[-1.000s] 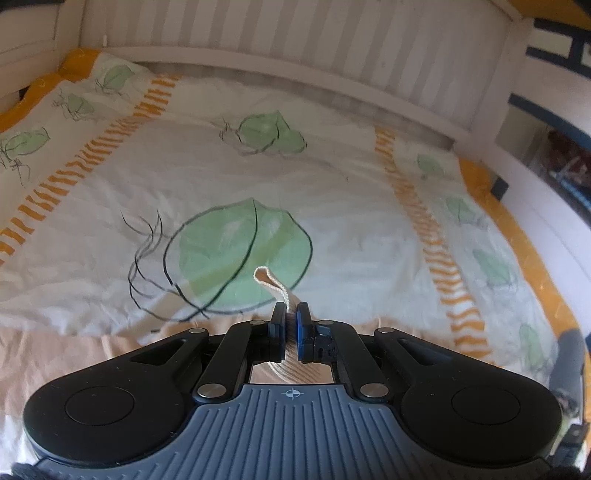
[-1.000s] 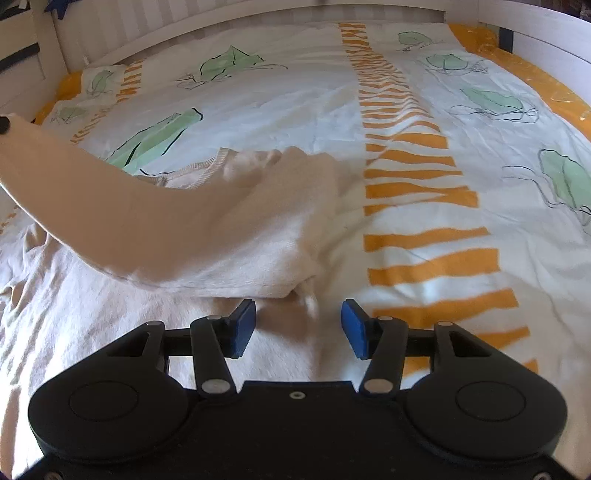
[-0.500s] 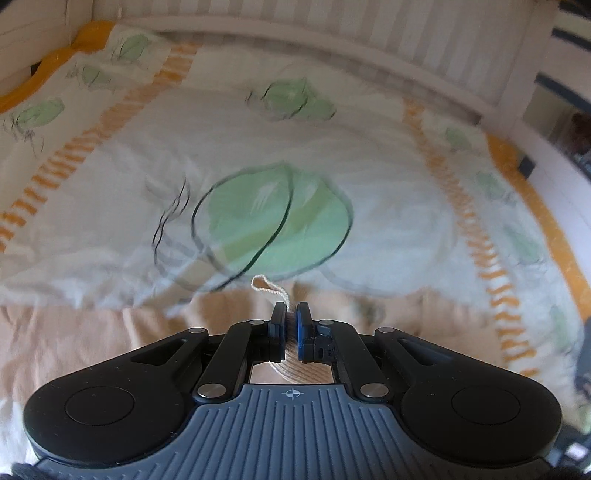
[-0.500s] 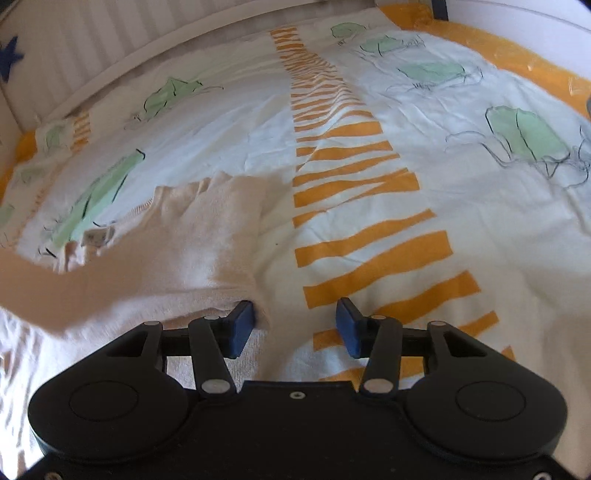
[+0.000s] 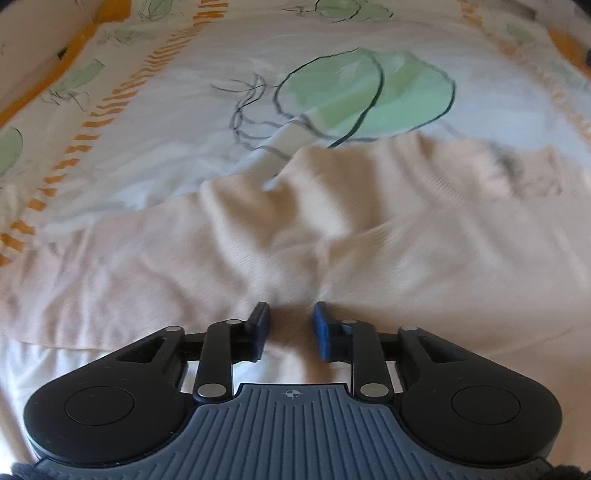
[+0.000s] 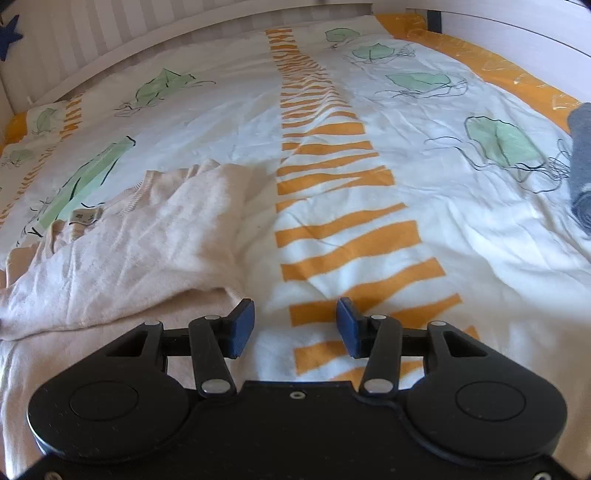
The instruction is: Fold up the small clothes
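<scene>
A small beige knit garment point(image 5: 332, 229) lies rumpled on the bed cover, spread across the left wrist view. My left gripper point(image 5: 291, 325) is open just above its near edge, holding nothing. In the right wrist view the same garment point(image 6: 140, 251) lies at the left, folded over itself, with its ribbed neckline and a label point(image 6: 86, 216) showing. My right gripper point(image 6: 295, 319) is open and empty over the cover's orange stripes, its left finger point(image 6: 242, 321) next to the garment's right edge.
The bed cover point(image 6: 424, 206) is white with orange stripes and green leaf prints. A white slatted bed rail point(image 6: 110, 33) runs along the far side. A grey-blue cloth item point(image 6: 581, 166) lies at the right edge.
My left gripper opened and let go of the garment's ribbed edge, which dropped onto the bed. The left view has tilted down close to the garment. My right gripper stayed open and shifted slightly.
</scene>
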Action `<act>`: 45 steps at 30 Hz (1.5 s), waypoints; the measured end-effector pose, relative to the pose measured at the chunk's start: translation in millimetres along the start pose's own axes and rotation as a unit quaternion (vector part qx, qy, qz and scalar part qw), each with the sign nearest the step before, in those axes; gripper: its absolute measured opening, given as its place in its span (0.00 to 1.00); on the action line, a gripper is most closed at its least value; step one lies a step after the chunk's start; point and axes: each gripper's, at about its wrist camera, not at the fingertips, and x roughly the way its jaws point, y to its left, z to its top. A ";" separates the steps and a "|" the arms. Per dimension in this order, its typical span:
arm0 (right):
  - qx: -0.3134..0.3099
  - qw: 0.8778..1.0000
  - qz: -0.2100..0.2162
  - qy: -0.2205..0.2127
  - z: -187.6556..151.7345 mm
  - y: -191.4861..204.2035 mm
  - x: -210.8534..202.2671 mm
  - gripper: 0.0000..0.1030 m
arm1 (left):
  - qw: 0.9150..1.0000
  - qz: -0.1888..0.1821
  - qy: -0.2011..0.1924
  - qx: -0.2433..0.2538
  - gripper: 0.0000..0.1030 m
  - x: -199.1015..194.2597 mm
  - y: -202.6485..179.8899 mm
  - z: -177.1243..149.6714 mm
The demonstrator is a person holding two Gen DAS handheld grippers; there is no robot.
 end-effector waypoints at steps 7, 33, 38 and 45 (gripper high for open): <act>-0.024 0.999 -0.029 -0.025 2.0 7.4 -22.5 0.56 | 0.999 0.039 -0.035 0.004 0.34 -26.9 4.2 0.5; -0.009 1.000 -0.022 0.005 70.4 35.5 71.2 0.45 | 0.989 -0.046 -0.136 -0.041 0.94 -2.0 -55.1 -55.8; -0.019 0.999 -0.035 -0.002 73.3 42.7 57.8 0.47 | 0.987 -0.047 -0.146 -0.049 0.94 -2.2 -55.9 -61.6; -0.009 0.999 0.018 -0.044 51.1 59.8 4.2 0.52 | 0.986 -0.045 -0.153 -0.056 0.95 -4.2 -56.0 -65.2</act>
